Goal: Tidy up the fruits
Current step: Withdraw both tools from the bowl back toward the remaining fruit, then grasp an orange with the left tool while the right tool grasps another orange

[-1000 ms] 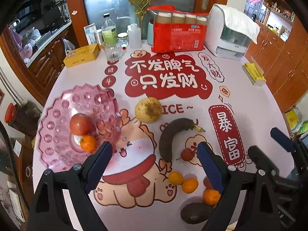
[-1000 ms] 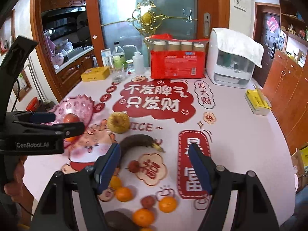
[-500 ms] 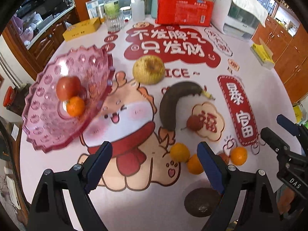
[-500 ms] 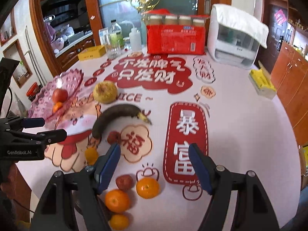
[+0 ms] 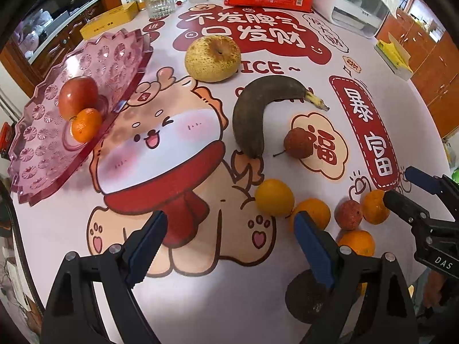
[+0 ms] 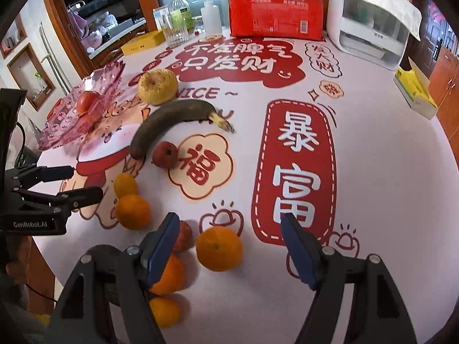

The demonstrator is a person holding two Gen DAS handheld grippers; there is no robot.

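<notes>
A pink glass fruit plate (image 5: 120, 54) (image 6: 106, 74) at the left holds a red apple (image 5: 78, 95) and a small orange (image 5: 86, 124). On the table lie a yellow pear (image 5: 213, 57) (image 6: 157, 86), a dark banana (image 5: 252, 114) (image 6: 169, 123), a small red fruit (image 5: 298, 143) (image 6: 165, 154), several oranges (image 5: 274, 197) (image 6: 219, 248) and a dark avocado (image 5: 304, 298). My left gripper (image 5: 229, 229) is open and empty above the table's front. My right gripper (image 6: 229, 246) is open and empty, low over an orange.
At the back stand a red package (image 6: 276, 8), a white appliance (image 6: 373, 25), bottles and a glass (image 6: 175, 25) and a yellow box (image 5: 109, 23). A yellow tissue box (image 6: 416, 91) lies at the right edge. The table's front edge is close below both grippers.
Both grippers have moved down and forward toward the table, so the fruits look larger. Both stay open. No fruit has moved.
</notes>
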